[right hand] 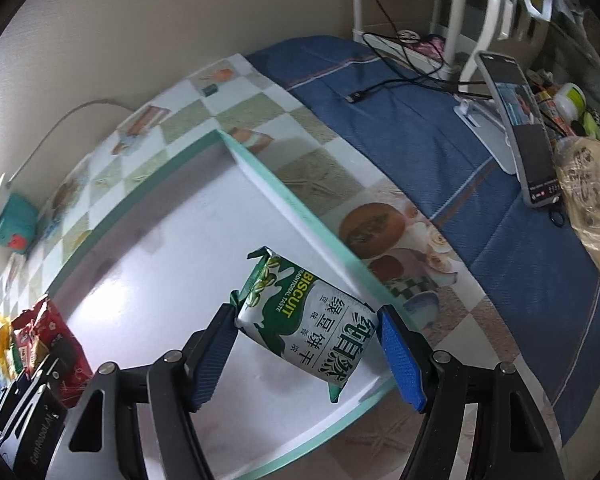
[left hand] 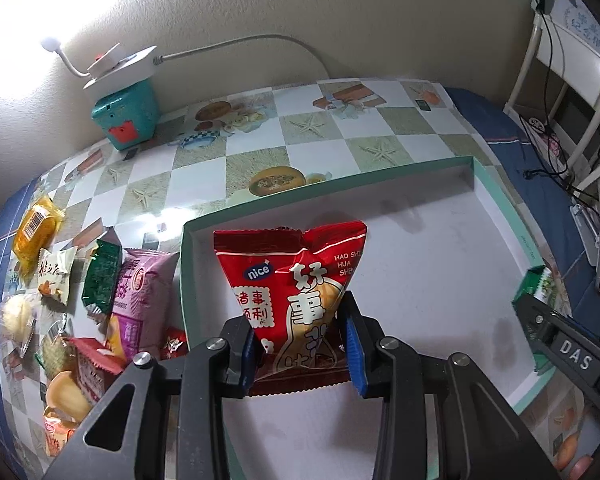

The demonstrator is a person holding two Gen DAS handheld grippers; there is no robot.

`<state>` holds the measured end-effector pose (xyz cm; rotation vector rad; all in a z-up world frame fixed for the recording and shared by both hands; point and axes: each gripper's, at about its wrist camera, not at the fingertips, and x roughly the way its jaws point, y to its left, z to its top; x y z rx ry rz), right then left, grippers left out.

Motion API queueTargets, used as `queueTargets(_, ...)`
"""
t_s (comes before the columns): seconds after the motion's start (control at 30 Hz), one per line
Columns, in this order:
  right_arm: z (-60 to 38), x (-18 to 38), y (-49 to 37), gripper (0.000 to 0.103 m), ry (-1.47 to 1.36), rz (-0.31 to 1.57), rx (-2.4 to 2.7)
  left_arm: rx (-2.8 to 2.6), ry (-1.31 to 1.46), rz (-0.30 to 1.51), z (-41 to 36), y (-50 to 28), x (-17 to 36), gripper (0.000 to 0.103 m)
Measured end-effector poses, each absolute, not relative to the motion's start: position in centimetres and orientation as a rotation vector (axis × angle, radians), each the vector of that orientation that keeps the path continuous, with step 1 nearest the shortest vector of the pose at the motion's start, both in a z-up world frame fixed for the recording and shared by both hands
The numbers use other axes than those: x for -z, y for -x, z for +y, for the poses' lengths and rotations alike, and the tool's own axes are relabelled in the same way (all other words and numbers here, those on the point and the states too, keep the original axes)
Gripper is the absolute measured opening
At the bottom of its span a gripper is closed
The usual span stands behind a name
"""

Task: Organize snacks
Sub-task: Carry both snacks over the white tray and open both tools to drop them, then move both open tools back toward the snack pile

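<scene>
My left gripper is shut on the lower part of a red snack bag, which hangs over the left part of a shallow white tray with a green rim. In the right wrist view this bag and the left gripper show at the lower left. My right gripper holds a green and white biscuit packet across its blue pads, just above the tray's near right corner. The left wrist view catches that packet and the right gripper at the right edge.
Several loose snack packets lie left of the tray, among them a yellow one, a dark green one and a pink bag. A teal box with a lamp stands by the wall. A phone on a stand and cables sit on the blue cloth.
</scene>
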<state>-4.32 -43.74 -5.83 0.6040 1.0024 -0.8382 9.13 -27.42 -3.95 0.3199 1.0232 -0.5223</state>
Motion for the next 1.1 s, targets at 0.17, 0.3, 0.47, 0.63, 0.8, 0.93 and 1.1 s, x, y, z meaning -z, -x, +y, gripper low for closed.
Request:
queueTargets(0.17,-44.1,6.0,4.5,0.074,-0.599,0.994,0.867,0.512,-0.308,1.022,-27.4,-10.2,4.8,0.038)
queueTargets(0.3,-44.1,6.1,4.3,0.074,-0.595,0.995,0.876,0.5,-0.285,1.036,-26.9,-11.0,5.3,0.038)
queueTargets(0.47,-44.1,6.1,4.2,0.075,-0.592,1.006,0.877,0.504,-0.287,1.04,-26.9,-11.2,5.4,0.039)
queueTargets(0.63,-44.2,6.1,4.1,0.075,-0.596,1.016,0.871,0.509,-0.292,1.056,-26.8,-11.2,5.4,0.053)
queueTargets(0.8,-44.4,5.6,3.8,0.075,-0.592,1.019,0.855,0.512,-0.299,1.055,-26.7,-11.1,4.3,0.071)
queueTargets(0.93,-44.0,4.9,3.6,0.083,-0.594,1.011,0.82,0.5,-0.308,1.048,-26.2,-11.0,2.5,0.076)
queueTargets(1.1,-43.2,3.4,3.2,0.084,-0.561,0.991,0.785,0.48,-0.253,1.071,-24.6,-11.4,0.6,0.081)
